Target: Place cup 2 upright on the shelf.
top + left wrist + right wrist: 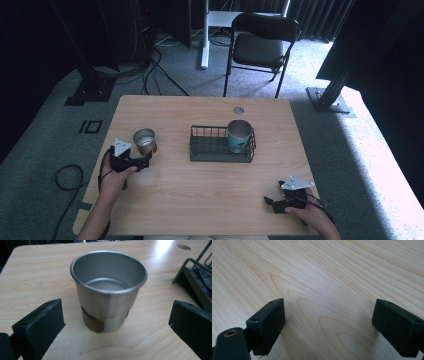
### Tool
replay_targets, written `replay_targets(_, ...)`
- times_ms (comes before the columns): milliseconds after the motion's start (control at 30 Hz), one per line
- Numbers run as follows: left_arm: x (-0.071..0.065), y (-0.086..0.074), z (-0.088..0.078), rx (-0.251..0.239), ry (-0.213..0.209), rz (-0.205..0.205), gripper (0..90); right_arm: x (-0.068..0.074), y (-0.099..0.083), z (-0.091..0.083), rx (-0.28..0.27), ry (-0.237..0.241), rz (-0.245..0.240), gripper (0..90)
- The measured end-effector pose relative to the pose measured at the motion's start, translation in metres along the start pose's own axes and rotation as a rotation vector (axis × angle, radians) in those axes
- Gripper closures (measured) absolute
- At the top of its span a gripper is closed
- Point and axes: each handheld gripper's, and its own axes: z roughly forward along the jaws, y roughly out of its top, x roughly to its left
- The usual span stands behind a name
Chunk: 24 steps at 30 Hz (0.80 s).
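The steel cup [145, 141] stands upright on the wooden table [200, 200], on its left part and well left of the wire basket [221, 145]. In the left gripper view the steel cup [108, 288] is empty, with a brown band low on its wall, and it sits ahead of the gap between the two black jaws, touching neither.

The left gripper [142, 162], held in the person's left hand [114, 176], lies just on the near side of the cup. Its jaws are spread wide, wider than the cup, with nothing between them. A grey three-cornered plate [121, 147] sits on top of it.

The right gripper [270, 202], held in the right hand [309, 212], rests low at the near right part of the table, well apart from the cup and the basket. In the right gripper view its jaws are parted wide over bare wood grain [324, 290] and grip nothing.

The basket is at the table's middle and holds a teal cup [239, 135] upright at its right end. A corner of the basket [197, 282] shows at the right edge of the left gripper view.

Beyond the table a black folding chair [260, 47] stands on the grey carpet
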Motion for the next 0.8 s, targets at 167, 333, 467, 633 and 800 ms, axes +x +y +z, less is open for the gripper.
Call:
replay_targets(167,0.003,0.007,0.004,-0.02,0.012,0.002,0.4,0.0,0.0,0.0,0.0,0.0,0.0,11.0)
replay_targets(333,0.006,0.013,0.011,-0.036,0.012,-0.003,0.4,0.0,0.0,0.0,0.0,0.0,0.001,11.0)
replay_targets(467,0.004,0.017,0.016,-0.04,0.008,0.005,0.4,0.0,0.0,0.0,0.0,0.0,0.001,11.0)
replay_targets(633,0.003,0.023,0.023,-0.041,0.014,0.023,0.4,0.0,0.0,0.0,0.0,0.0,0.001,11.0)
replay_targets(800,0.004,0.027,0.03,-0.035,0.017,0.028,0.4,0.0,0.0,0.0,0.0,0.0,0.001,11.0)
